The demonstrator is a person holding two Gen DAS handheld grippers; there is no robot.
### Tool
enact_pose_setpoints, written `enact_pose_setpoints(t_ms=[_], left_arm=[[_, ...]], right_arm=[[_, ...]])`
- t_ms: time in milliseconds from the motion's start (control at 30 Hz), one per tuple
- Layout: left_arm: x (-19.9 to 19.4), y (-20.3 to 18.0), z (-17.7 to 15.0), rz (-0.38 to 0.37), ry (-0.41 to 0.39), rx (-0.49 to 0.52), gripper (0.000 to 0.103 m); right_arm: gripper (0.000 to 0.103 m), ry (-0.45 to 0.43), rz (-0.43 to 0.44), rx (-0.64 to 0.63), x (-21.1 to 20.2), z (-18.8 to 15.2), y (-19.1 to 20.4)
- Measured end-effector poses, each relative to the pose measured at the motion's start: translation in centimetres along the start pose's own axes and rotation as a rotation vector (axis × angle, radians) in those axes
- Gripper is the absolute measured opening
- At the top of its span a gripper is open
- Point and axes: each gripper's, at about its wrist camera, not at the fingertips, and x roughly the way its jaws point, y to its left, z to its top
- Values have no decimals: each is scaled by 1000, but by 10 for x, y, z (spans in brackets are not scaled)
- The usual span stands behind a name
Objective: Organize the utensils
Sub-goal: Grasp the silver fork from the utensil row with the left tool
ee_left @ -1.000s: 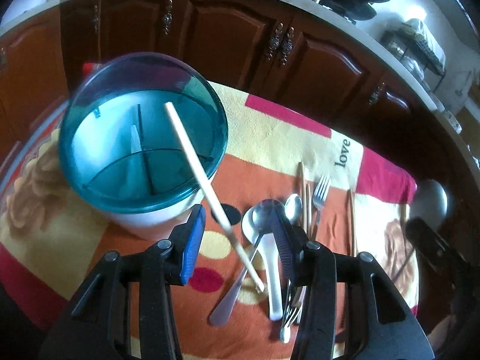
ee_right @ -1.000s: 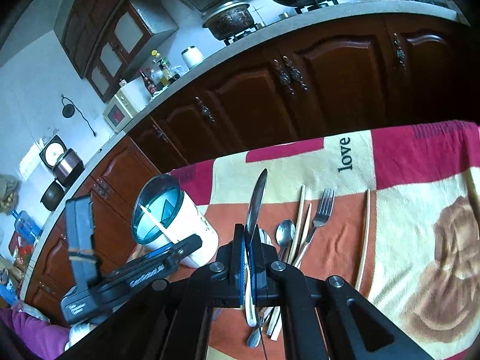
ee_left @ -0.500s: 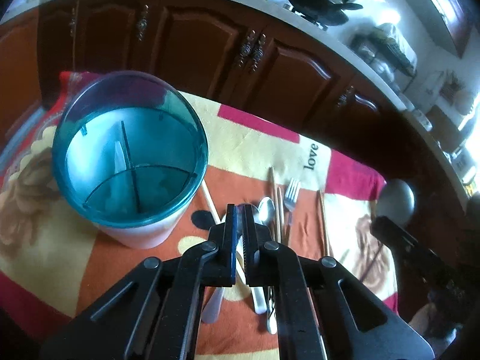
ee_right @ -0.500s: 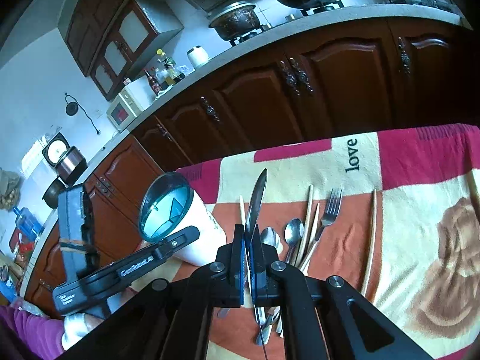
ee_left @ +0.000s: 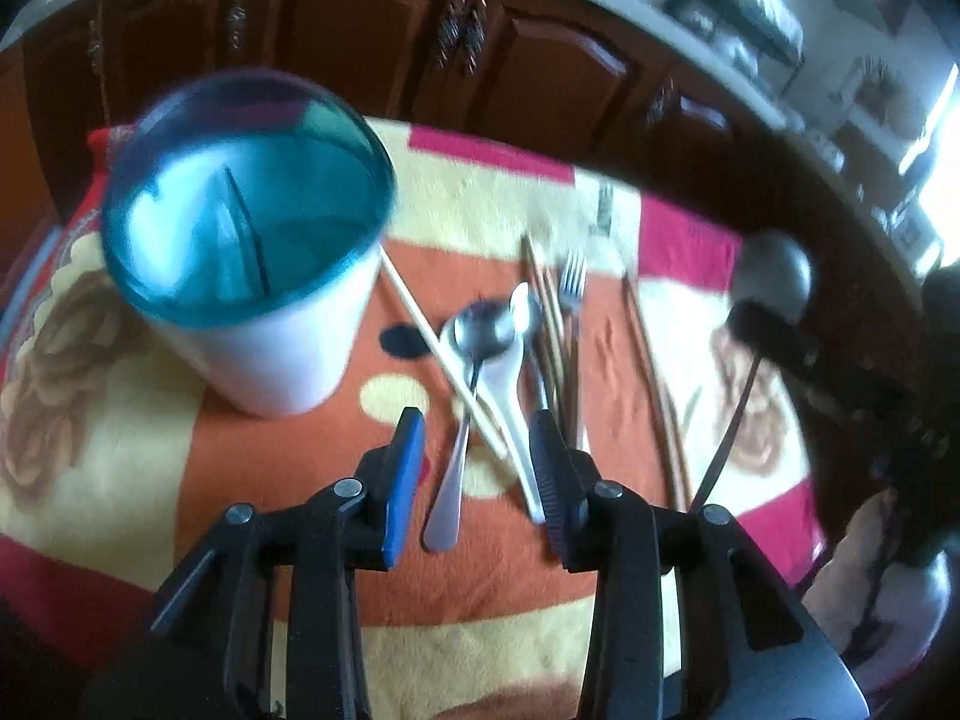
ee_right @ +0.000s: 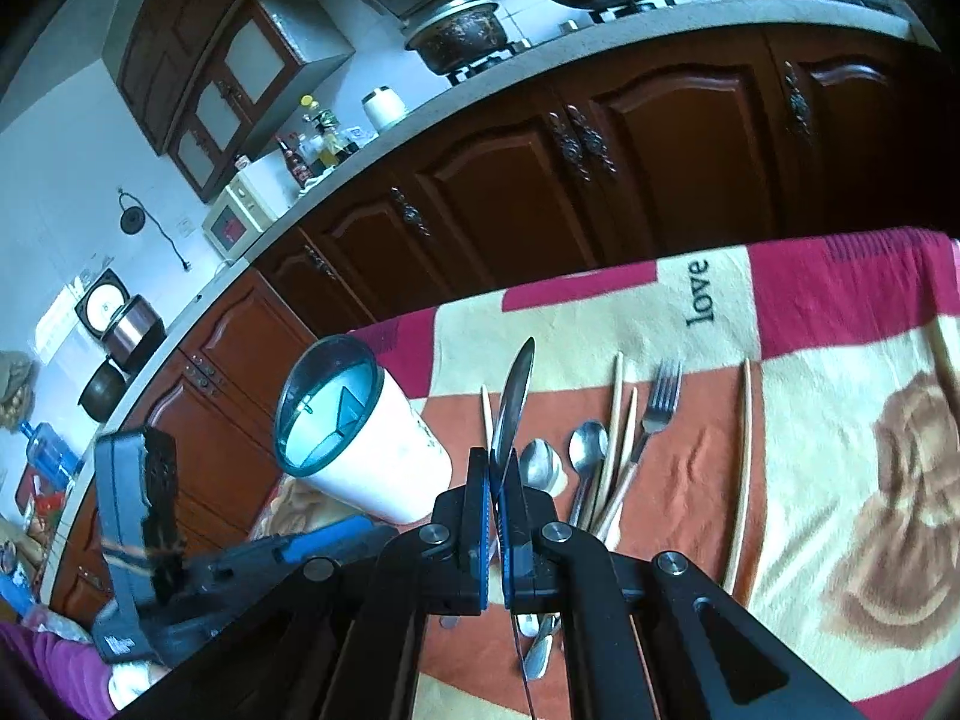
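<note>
A white utensil holder with a teal divided rim (ee_left: 246, 228) stands on the blanket at the left; it also shows in the right wrist view (ee_right: 354, 444). Loose utensils lie to its right: a pale chopstick (ee_left: 444, 354), a steel spoon (ee_left: 474, 360), a white spoon (ee_left: 510, 396), a fork (ee_left: 573, 294) and more chopsticks (ee_left: 654, 378). My left gripper (ee_left: 474, 468) is open and empty above the spoon handles. My right gripper (ee_right: 492, 510) is shut on a metal ladle held upright, its bowl (ee_right: 513, 396) edge-on; from the left wrist the bowl (ee_left: 774, 276) shows at the right.
A patterned blanket (ee_right: 840, 420) marked "love" covers the table. Dark wooden cabinets (ee_right: 660, 168) run behind it under a counter with pots and a stove. The left gripper's body (ee_right: 180, 540) shows at the lower left of the right wrist view.
My left gripper was open with a chopstick leaning over the holder, then shut, and is now open again. The chopstick now lies on the blanket beside the holder. The right gripper has kept its hold.
</note>
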Motion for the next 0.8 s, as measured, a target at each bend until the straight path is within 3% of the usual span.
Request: enact_pose_setpoints(t_ms=[200, 467, 800], left_arm=[[18, -18, -5, -3, 51, 51, 35], [42, -41, 20, -18, 88, 84, 35], [126, -93, 59, 98, 195, 234, 35]], right_arm=[[2, 32, -26, 53, 0, -13, -28], [2, 34, -47, 110, -1, -19, -54], [2, 32, -51, 181, 1, -27, -86]])
